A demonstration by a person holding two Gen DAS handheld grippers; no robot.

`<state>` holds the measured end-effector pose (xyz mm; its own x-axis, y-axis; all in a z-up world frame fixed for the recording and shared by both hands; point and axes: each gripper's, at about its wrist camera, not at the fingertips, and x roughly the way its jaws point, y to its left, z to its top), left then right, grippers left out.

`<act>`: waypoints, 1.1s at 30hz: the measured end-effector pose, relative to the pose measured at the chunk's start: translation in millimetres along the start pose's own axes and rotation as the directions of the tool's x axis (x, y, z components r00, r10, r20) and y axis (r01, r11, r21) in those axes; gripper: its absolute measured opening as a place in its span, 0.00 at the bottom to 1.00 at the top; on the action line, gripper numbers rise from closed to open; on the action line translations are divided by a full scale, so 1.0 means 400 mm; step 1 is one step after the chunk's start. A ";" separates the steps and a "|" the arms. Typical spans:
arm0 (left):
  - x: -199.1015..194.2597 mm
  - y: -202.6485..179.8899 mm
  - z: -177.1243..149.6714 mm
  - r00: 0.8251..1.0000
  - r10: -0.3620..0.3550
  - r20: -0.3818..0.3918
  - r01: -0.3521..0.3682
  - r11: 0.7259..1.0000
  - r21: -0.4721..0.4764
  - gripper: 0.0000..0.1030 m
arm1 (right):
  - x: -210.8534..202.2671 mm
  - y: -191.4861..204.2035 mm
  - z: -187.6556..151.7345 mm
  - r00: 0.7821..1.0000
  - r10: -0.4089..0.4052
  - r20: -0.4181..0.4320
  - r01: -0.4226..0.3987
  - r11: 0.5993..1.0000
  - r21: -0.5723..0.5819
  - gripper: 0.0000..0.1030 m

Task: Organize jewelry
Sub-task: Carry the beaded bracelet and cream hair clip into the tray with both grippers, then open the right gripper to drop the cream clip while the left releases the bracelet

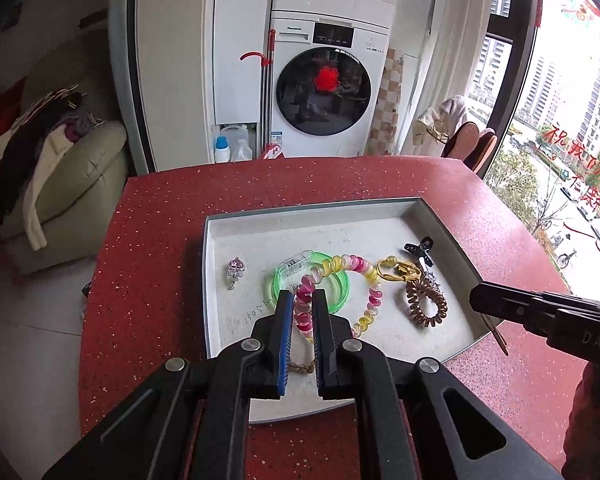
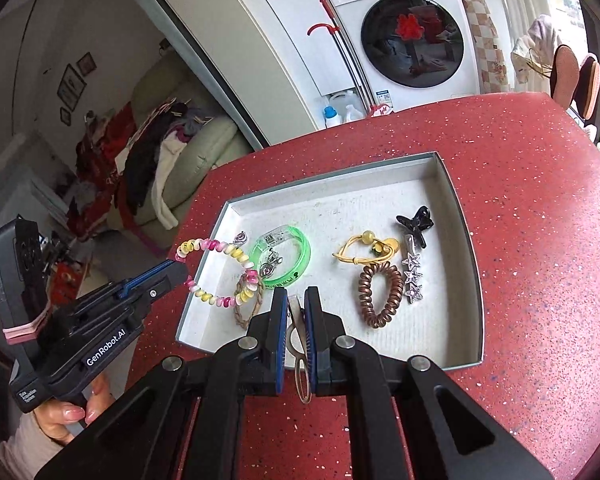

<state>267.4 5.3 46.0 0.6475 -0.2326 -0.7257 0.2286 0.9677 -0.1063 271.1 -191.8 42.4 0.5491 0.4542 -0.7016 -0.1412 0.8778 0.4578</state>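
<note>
Nearest, the right tool (image 2: pixel 296 304) is clamped narrow on a thin metal hair clip (image 2: pixel 298 336), above the near edge of the white tray (image 2: pixel 466 240) on the red surface (image 2: pixel 540 200). The left tool (image 1: pixel 302 300) grips a pink-and-yellow beaded bracelet (image 1: pixel 366 280), lifted over the tray's near-left corner. Farther in the tray lie a green bangle (image 2: pixel 300 254), a brown spiral hair tie (image 2: pixel 380 296), a star clip (image 2: pixel 413 278) and a black claw clip (image 2: pixel 414 220). A washing machine (image 2: pixel 412 36) stands beyond.

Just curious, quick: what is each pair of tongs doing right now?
Left tongs: closed on the pink-and-yellow beaded bracelet.
Right tongs: closed on a thin metal hair clip.
</note>
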 end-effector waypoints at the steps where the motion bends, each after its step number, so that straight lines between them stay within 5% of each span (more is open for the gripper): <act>1: 0.013 0.004 0.001 1.000 0.004 -0.009 -0.004 1.000 -0.003 0.28 | 0.013 -0.001 0.003 1.000 0.001 -0.005 -0.001 1.000 0.004 0.09; 14: 0.130 0.030 -0.036 0.994 0.054 -0.093 -0.057 0.998 -0.021 0.28 | 0.147 -0.034 -0.001 0.997 -0.025 -0.073 0.028 0.999 0.045 0.09; 33: 0.174 0.014 -0.066 0.987 0.116 -0.114 -0.114 0.993 0.026 0.28 | 0.150 -0.078 -0.012 0.983 -0.177 -0.044 0.177 0.984 -0.013 0.09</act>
<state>294.6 -3.0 -22.9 0.5827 -0.1059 -0.8058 0.1720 0.9851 -0.0051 304.4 -191.2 -16.5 0.5289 0.2978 -0.7947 -0.0529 0.9462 0.3194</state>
